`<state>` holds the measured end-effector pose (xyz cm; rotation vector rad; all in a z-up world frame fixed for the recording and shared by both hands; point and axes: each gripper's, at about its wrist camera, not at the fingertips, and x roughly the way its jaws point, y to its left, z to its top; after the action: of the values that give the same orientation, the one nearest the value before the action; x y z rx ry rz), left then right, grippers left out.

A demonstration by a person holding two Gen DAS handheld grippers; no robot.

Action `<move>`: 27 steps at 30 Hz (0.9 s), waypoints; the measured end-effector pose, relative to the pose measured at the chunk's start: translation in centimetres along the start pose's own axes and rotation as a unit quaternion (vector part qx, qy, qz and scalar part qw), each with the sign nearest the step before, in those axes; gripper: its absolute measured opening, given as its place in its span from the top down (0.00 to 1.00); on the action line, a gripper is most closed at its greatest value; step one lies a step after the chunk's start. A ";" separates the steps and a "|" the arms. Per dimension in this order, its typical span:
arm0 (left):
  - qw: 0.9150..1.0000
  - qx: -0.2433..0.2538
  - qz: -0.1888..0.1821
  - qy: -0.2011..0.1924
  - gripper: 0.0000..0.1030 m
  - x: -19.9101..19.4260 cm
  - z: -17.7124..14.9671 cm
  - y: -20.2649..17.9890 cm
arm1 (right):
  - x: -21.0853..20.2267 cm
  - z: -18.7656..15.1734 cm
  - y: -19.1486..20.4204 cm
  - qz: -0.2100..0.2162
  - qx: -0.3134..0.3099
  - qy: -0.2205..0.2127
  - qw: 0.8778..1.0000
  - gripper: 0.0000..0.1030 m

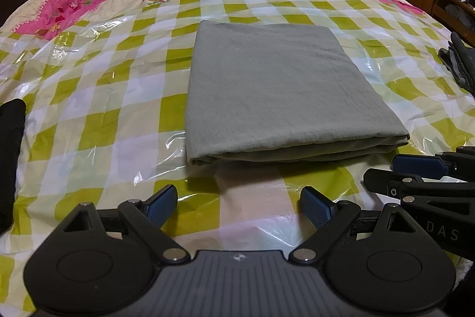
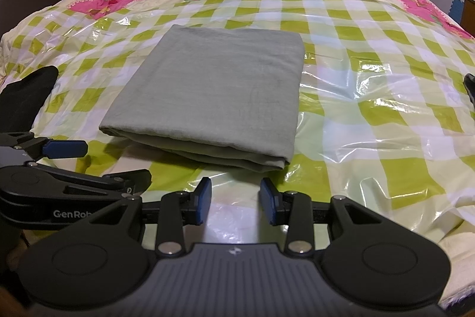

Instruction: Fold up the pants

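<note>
The grey-green cotton pants (image 1: 267,88) lie as a flat folded rectangle on the checked yellow-green bed cover under clear plastic (image 1: 98,97), so the folding seems finished; next may be only to smooth or leave it. The left gripper (image 1: 239,205) hovers at 6 o'clock of the pants, jaws spread, empty. The right gripper (image 2: 236,202) hovers beside it, also parted and holding nothing.

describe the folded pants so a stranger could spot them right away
Start at the big bed with its green and white checked cover under clear plastic. In its middle lie the pants, folded into a flat rectangle. They are plain grey-green; the dark clothes at the bed's edges are unfolded.
</note>
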<state>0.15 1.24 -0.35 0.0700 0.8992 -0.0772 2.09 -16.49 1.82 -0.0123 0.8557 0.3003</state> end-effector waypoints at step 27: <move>1.000 0.000 0.003 -0.001 0.03 -0.1 0.0 0.1 | 0.0 0.0 0.0 -0.002 -0.001 0.000 1.000 0.63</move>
<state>0.09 1.35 -0.30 0.0723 0.8971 -0.0709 2.09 -16.45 1.84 -0.0153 0.8551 0.2981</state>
